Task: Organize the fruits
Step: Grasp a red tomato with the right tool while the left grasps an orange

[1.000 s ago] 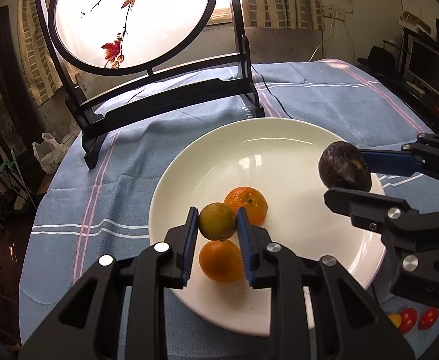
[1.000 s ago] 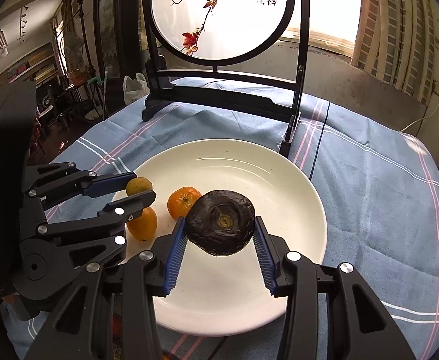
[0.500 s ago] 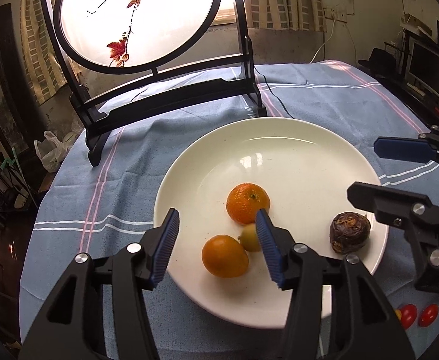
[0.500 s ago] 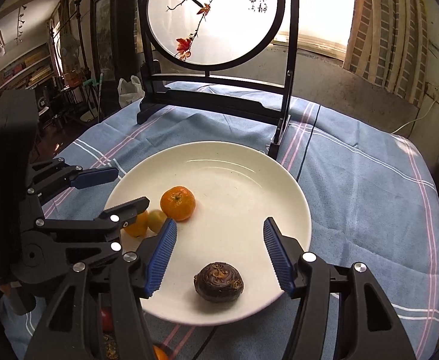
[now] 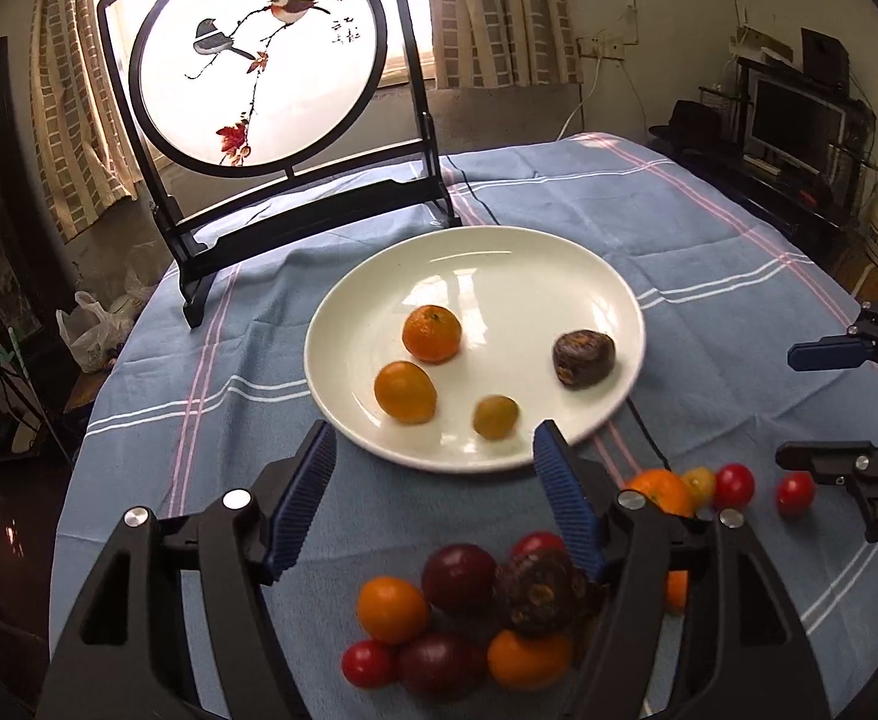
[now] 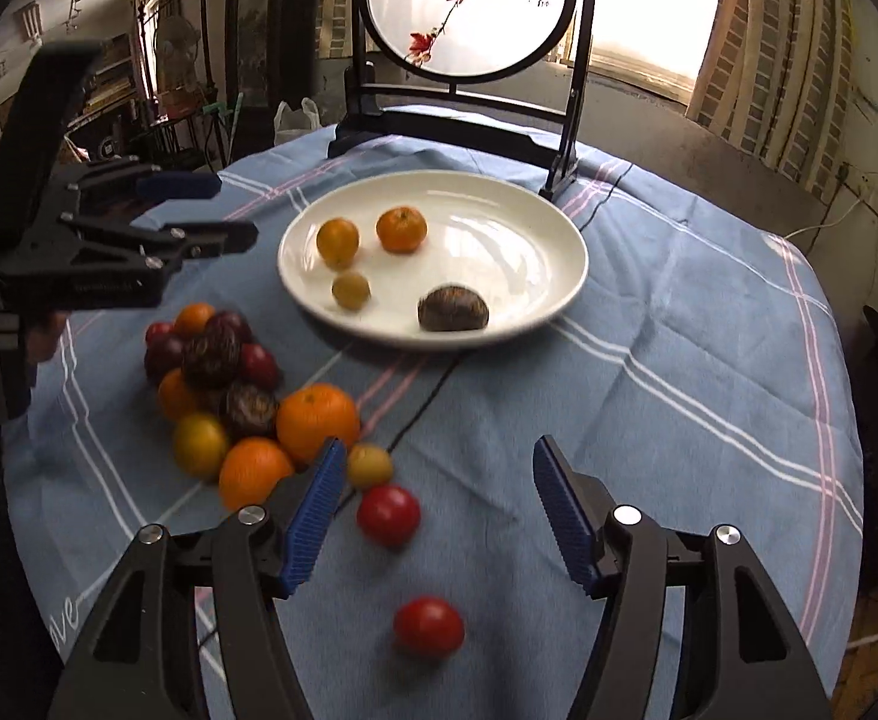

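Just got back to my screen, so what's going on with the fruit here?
A person with a tool in each hand is moving fruit from a pile on the blue cloth onto the white plate. The plate holds two oranges, a small yellow-green fruit and a dark wrinkled fruit. The left tool and right tool have just been opening; nothing is gripped, and both sit over the loose fruit.
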Available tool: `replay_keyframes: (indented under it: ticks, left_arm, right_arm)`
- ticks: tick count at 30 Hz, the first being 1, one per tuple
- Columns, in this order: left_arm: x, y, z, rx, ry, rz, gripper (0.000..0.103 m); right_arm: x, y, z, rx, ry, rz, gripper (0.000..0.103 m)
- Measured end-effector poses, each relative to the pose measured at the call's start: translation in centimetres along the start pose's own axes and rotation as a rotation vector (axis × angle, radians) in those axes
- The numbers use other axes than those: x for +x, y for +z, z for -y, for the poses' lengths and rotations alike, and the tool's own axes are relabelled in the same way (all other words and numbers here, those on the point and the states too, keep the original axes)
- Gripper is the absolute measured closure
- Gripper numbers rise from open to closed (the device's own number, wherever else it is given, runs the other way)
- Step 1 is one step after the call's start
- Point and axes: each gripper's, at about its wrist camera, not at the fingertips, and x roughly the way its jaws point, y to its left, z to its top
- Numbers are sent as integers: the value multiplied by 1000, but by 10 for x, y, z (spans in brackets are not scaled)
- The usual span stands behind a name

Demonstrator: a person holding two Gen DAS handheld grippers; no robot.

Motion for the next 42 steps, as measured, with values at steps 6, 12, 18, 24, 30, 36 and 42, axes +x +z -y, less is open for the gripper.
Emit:
replay_keyframes:
  ticks: [6,12,18,24,30,36,42]
  left_arm:
    - [-24,-37,20,55,-49,-17,36]
    - [-37,-66,39,113,-117,-37,35]
    - [-35,-67,72,156,-185,-48,35]
    - [-13,-58,103,185,-198,-79,35]
    - [7,-52,112,156,-172,-120,39]
    - [10,-50,102,103,-192,-153,66]
    - [-13,-43,87,83,-220,-95,67]
  right_arm:
    - [2,-50,-6,6,-13,-82,38]
    - [6,-67,-6,26,-15,-103,38]
    - [18,-68,-6,29,-4,-122,67]
    - [13,-68,-8,15,-14,-104,73]
    - [9,-70,-4,23,-12,-92,73]
    - [6,-69,-2,28,-15,-80,73]
    - [-2,-61,-1,38,-8,-44,73]
